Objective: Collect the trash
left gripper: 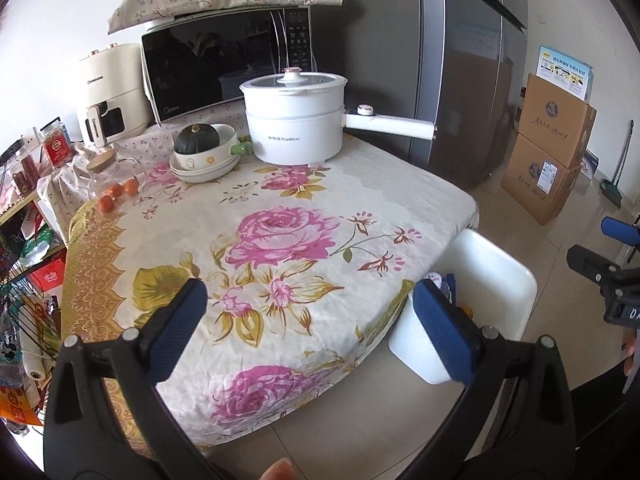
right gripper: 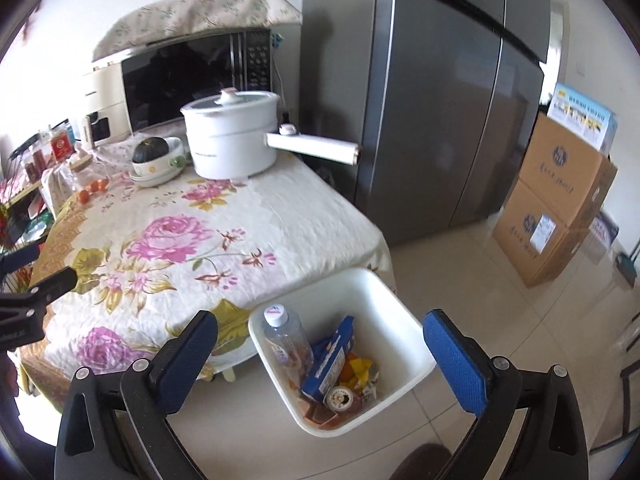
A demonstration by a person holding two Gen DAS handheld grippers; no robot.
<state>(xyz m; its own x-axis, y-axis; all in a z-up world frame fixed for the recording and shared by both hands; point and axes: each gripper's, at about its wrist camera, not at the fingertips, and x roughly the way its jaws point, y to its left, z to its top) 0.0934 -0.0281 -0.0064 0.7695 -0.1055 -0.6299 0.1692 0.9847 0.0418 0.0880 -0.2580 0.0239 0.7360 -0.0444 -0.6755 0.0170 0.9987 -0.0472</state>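
Bin: a white trash bin [right gripper: 404,344] stands on the tiled floor [right gripper: 500,320], just beside the near corner of the counter [right gripper: 280,216].
Bottle: a clear plastic bottle [right gripper: 286,340] leans in the bin's left part, long axis nearly upright, white cap pointing up toward the counter edge.
Box: a blue carton [right gripper: 328,360] stands tilted beside the bottle, long axis running from the bin's bottom up toward its far rim.
Other trash: yellow wrappers [right gripper: 360,372] and a small round can [right gripper: 340,396] lie at the bottom.
Right gripper [right gripper: 320,360]: fingers wide apart, holding nothing; the bin's contents sit between and below them.
Left gripper [left gripper: 316,328]: fingers wide apart and empty, over the counter's flowered cloth [left gripper: 280,232]; the bin [left gripper: 496,280] is partly behind the right finger.
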